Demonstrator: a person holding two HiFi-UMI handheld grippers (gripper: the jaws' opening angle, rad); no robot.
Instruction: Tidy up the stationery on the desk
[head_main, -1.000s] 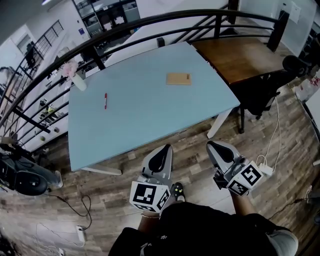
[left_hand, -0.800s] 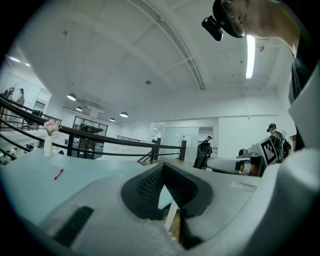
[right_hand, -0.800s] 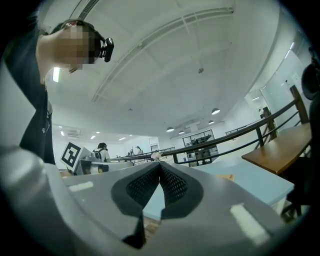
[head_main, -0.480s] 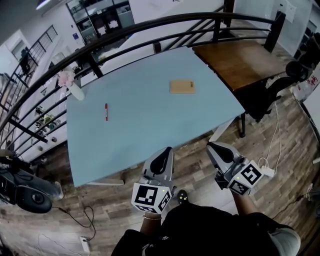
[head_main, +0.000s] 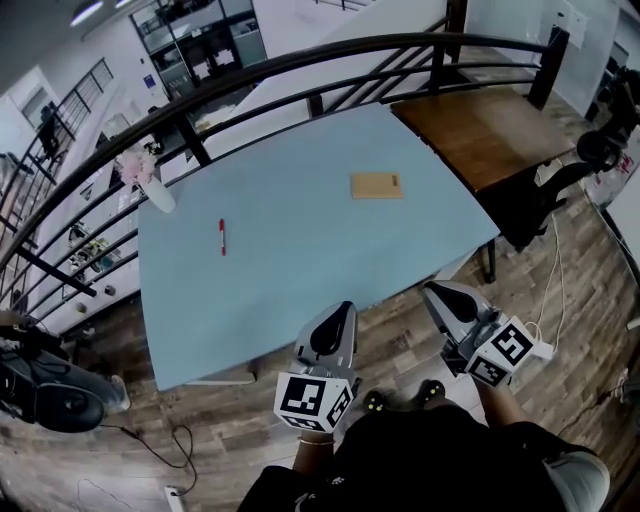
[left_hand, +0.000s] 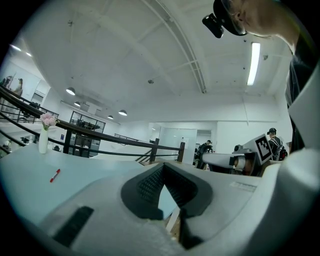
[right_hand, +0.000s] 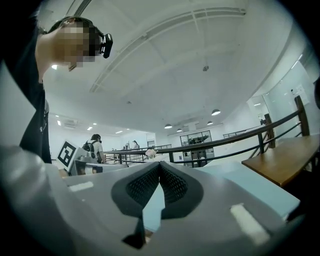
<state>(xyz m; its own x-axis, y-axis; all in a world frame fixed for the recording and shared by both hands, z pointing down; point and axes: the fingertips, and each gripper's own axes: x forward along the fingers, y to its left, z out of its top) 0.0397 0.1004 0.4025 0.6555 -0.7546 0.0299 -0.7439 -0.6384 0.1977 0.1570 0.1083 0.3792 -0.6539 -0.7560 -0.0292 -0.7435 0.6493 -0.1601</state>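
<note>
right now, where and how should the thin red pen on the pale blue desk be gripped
Probably at mid-barrel, from above, jaws across its narrow width: the thin red pen lies flat on the pale blue desk, long axis running near-to-far.

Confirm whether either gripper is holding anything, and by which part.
Nothing is held. The left gripper and right gripper are both shut and empty; the red pen and tan pad lie on the blue desk.

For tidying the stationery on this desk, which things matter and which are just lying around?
For the job:
- red pen
- tan notebook
- blue desk, where both lie

Just lying about:
- vase of pink flowers, at the desk's far left corner
- wooden table
- black chair
</note>
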